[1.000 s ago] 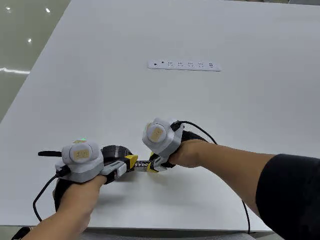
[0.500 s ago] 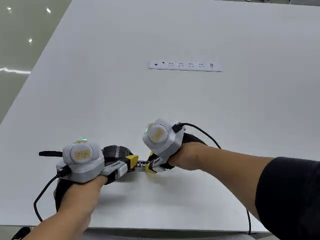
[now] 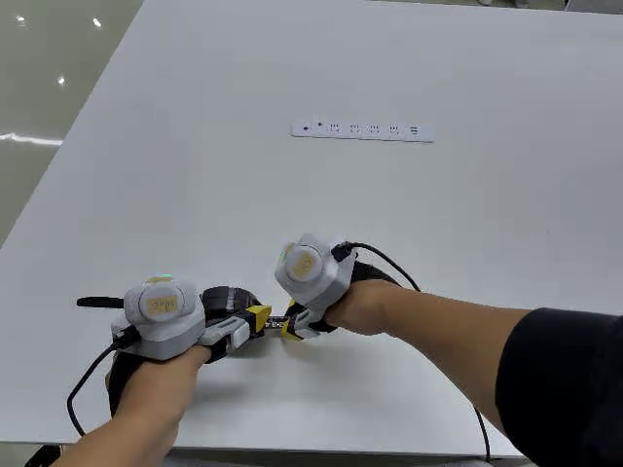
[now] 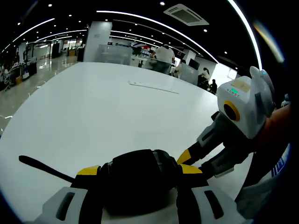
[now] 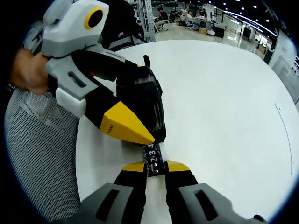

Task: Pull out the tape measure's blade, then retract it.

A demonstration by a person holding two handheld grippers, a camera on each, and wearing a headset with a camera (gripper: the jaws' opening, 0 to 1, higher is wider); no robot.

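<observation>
**A:** Where is the tape measure (image 3: 229,300)?

**B:** On the white table (image 3: 195,146), well apart from the power strip (image 3: 362,129). It's on the person's side of the strip and a little left of its left end. It has a black case.

**A:** And the left gripper (image 3: 251,316)?

**B:** Its yellow-tipped jaws are clamped on the case, one on each side. In the left gripper view the case sits squarely between them.

**A:** The right gripper (image 3: 290,329)?

**B:** It's just beside the case, roughly in line with the strip's left end. Its jaws are pressed together on the blade (image 5: 153,156) — a short stretch with printed numbers shows between the case's mouth and the jaws.

**A:** Anything else near it?

**B:** A thin black strap (image 3: 95,302) lies flat on the table, further left of the power strip than the case is.
</observation>
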